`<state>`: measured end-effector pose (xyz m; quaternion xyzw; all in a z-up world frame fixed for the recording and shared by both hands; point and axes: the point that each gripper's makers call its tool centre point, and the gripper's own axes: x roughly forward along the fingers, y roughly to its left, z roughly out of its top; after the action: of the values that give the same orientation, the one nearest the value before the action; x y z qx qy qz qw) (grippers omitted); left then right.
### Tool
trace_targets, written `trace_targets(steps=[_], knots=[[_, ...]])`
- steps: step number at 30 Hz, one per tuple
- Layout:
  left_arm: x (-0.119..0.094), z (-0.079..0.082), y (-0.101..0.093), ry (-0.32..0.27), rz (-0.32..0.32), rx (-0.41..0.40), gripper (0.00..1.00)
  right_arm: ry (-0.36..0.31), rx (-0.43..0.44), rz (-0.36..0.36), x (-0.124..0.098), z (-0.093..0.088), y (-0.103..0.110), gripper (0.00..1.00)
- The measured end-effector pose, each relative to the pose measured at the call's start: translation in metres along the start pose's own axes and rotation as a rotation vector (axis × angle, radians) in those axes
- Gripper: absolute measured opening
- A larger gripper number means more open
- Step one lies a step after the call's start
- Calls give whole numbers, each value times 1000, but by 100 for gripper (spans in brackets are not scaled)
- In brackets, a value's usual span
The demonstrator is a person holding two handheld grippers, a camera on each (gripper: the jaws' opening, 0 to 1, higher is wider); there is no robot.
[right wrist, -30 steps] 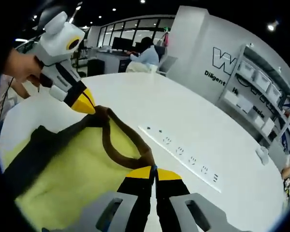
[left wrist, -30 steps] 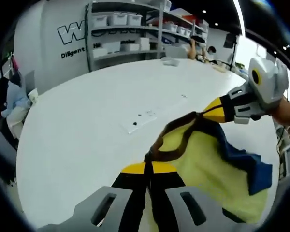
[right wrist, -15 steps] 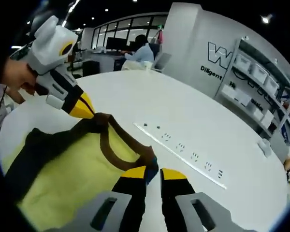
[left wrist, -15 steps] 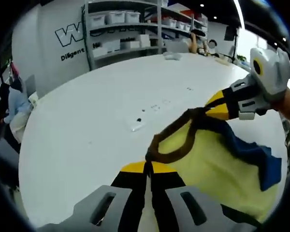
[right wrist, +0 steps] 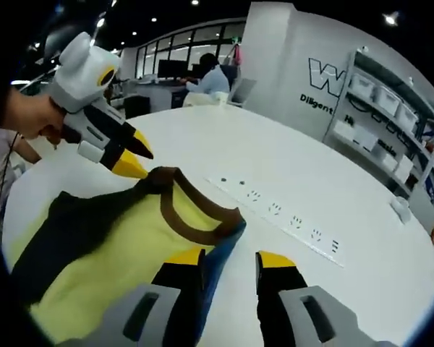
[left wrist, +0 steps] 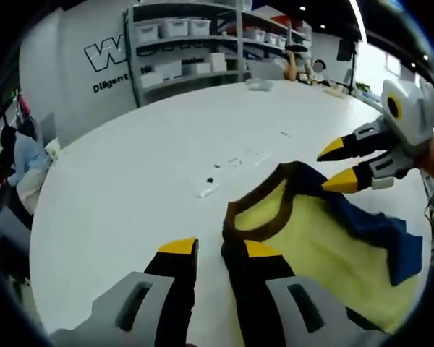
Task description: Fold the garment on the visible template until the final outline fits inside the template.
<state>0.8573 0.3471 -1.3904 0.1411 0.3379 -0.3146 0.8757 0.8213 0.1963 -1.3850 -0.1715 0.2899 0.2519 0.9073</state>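
On the white surface (left wrist: 130,188) lies the yellow garment (left wrist: 325,253), brown collar (right wrist: 192,217) up. Left gripper (left wrist: 220,249) and right gripper (right wrist: 231,256) both spread wide, holding nothing, jaws at the collar.

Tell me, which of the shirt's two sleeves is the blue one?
In the left gripper view, the blue sleeve lies below the right gripper on the yellow fleece shirt. The other sleeve looks dark brown.

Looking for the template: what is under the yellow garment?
The yellow garment lies on the white table. Only bare tabletop shows around it; anything beneath is covered by the cloth.
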Motion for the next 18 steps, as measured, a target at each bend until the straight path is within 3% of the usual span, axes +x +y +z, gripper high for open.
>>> trace_targets(steps=[6,18], knots=[[-11,4,-6,-29,-2,60,31,-12,-3,16,-9,-3,0,29],[-31,4,-7,-59,7,97,46,-50,-2,70,-21,4,12,50]])
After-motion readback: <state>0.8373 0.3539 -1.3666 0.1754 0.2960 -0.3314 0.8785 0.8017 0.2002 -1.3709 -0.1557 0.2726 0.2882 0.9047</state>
